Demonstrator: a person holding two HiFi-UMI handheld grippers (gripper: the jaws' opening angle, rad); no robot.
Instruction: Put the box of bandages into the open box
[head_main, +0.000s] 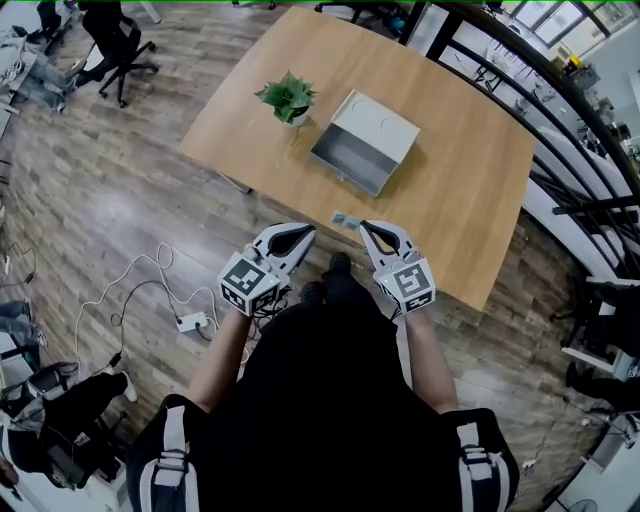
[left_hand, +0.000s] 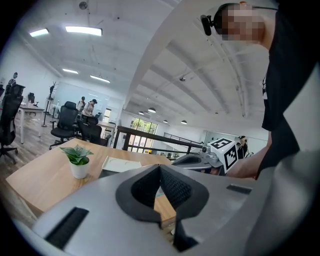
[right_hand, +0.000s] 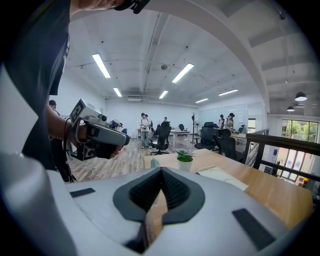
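Both tools are hovering closed and empty at the near edge of the table (head_main: 470, 190), left gripper (head_main: 299, 234) and right gripper (head_main: 374, 233) flanking the box of bandages (head_main: 346, 220) lying just ahead between them; I am judging one needs opening wide and lowering squarely over it. Farther along, the open box (head_main: 350, 157) is sitting beside a potted plant (head_main: 288, 98), with office chairs (head_main: 120, 45) standing beyond

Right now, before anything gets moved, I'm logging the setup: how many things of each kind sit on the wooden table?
Potted plant: 1
Open box: 1
Box of bandages: 1
Total: 3
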